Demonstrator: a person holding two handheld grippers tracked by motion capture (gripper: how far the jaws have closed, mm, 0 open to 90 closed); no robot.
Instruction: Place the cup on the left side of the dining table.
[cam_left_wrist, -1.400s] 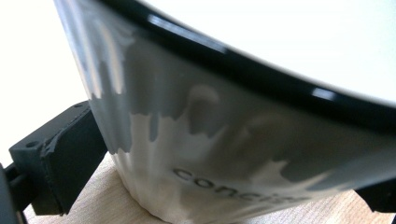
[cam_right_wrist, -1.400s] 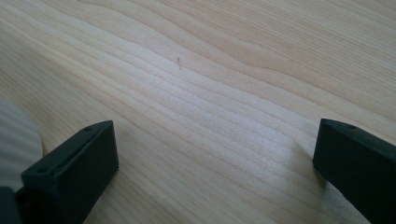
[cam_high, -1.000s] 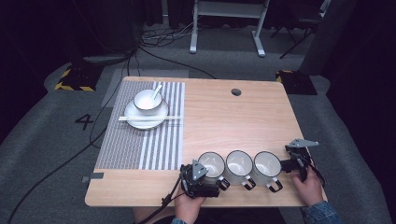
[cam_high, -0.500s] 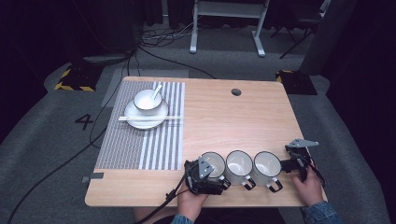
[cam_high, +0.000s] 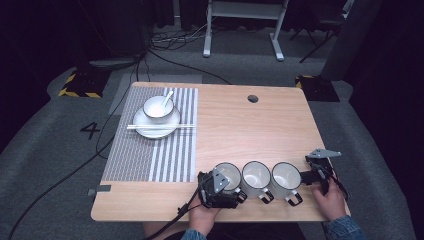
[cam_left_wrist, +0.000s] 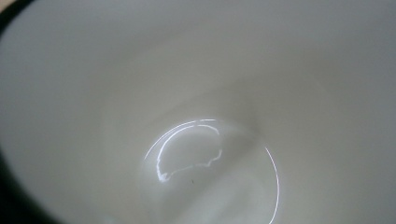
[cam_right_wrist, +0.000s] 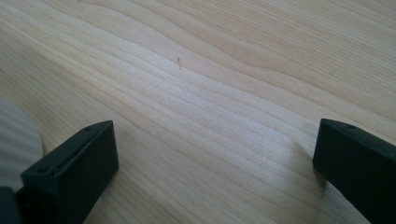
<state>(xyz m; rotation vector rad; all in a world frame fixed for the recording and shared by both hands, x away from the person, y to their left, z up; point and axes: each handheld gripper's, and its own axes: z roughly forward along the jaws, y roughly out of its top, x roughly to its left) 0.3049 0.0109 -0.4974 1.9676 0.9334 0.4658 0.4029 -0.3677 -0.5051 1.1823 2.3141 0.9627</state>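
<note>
Mugs: three white ones stand in a row near the front edge of the bench (cam_high: 240, 130), as the high view shows. The left mug (cam_high: 228, 175) has the left gripper (cam_high: 216, 189) right at its rim; the middle mug (cam_high: 255, 174) and the right mug (cam_high: 285, 176) stand beside it, all three close together, with their handles toward the person. The right gripper (cam_high: 316, 172) lies on the bench just to the right of the right mug, and the right hand (cam_high: 328, 200) holds it from behind. Far away, on the striped mat (cam_high: 150, 150), there is a plate (cam_high: 150, 131) with a bowl (cam_high: 158, 107), a spoon and chopsticks (cam_high: 160, 127) across it.

The left gripper view looks straight into the white inside of a mug (cam_left_wrist: 210, 116), very near, with a shine on the bottom. I cannot tell how its jaws stand.

In the right gripper view the jaws are wide apart with bare wood (cam_right_wrist: 210, 93) between them, gripping nothing. A white curve, probably the right mug (cam_right_wrist: 16, 135), is at the left edge beside one jaw.

My judgement: the left gripper is the nearer one, and the left mug lies directly before it, so the next move depends on that rim.
</note>
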